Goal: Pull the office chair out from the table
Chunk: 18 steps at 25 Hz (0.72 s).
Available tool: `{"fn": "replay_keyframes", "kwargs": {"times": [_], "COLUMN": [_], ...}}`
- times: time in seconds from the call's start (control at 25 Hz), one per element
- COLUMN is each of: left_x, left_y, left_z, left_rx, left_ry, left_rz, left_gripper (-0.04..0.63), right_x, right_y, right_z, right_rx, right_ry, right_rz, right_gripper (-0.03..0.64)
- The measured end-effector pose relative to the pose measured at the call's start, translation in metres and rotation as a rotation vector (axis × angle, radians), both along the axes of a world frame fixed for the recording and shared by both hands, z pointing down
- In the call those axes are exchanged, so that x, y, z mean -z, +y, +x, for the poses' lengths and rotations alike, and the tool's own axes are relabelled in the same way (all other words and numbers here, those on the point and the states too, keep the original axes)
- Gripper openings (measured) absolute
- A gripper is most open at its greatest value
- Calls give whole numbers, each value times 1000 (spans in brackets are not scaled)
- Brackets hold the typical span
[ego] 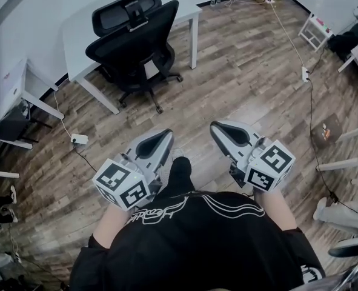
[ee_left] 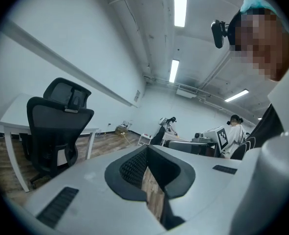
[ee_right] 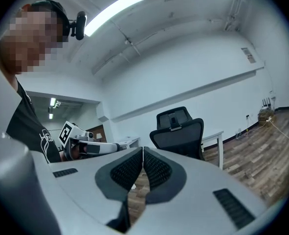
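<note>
Risk, grip: both grippers are clenched shut, so if they arrive at the chair like this they can only bump or push the backrest deeper under the table; the jaws need to part before contact.
Risk, chair: it stands on castors, so I judge that an off-centre pull on one edge of the back would swivel it, or knock its base against the table leg, rather than roll it straight out.
Risk, floor: a cable (ego: 291,38) runs across the planks to the right, and a power strip (ego: 79,139) lies to the left; either could catch a foot or a castor.
Left gripper (ego: 165,134): pads pressed together, nothing between them, touching nothing (ee_left: 146,150).
Right gripper (ego: 215,127): pads likewise closed tip to tip, empty, in free air (ee_right: 143,152).
Pose: the two are held side by side in front of the person's torso, pointing roughly level toward the chair.
Office chair (ego: 136,38): black mesh with a headrest, back turned to the person, seat tucked under the table edge, well apart from both grippers (ee_right: 178,131).
Table (ego: 76,35): white top with white legs, against the wall behind the chair.
Task stage: approach only; the chair is not yet reached.
</note>
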<state>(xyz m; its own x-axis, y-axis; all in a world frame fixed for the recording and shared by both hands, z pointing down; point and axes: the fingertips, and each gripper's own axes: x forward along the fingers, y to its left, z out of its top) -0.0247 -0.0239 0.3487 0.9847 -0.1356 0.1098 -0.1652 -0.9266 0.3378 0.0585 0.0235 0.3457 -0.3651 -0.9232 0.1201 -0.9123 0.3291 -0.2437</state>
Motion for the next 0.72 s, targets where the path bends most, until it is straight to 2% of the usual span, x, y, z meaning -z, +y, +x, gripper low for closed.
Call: {"fn": "replay_keyframes", "kwargs": {"times": [0.24,0.48,0.72], "left_x": [-18,-20,-28], "left_y": [-76,-178,-278], "left_z": [25,51,47], "left_rx": [15,38,127], "left_ry": [3,-54,-87], "left_rz": [-36,-15,-3], "left_gripper": [6,6,6], "right_x": [-14,-11,-12], "right_y": [-68,-170,-269], "right_z": [29,64,74], "right_rx": [-2,6,82], "right_ry": [22,7,-84], "right_rz": [-42,-50,-47], "right_gripper": [37,37,37]}}
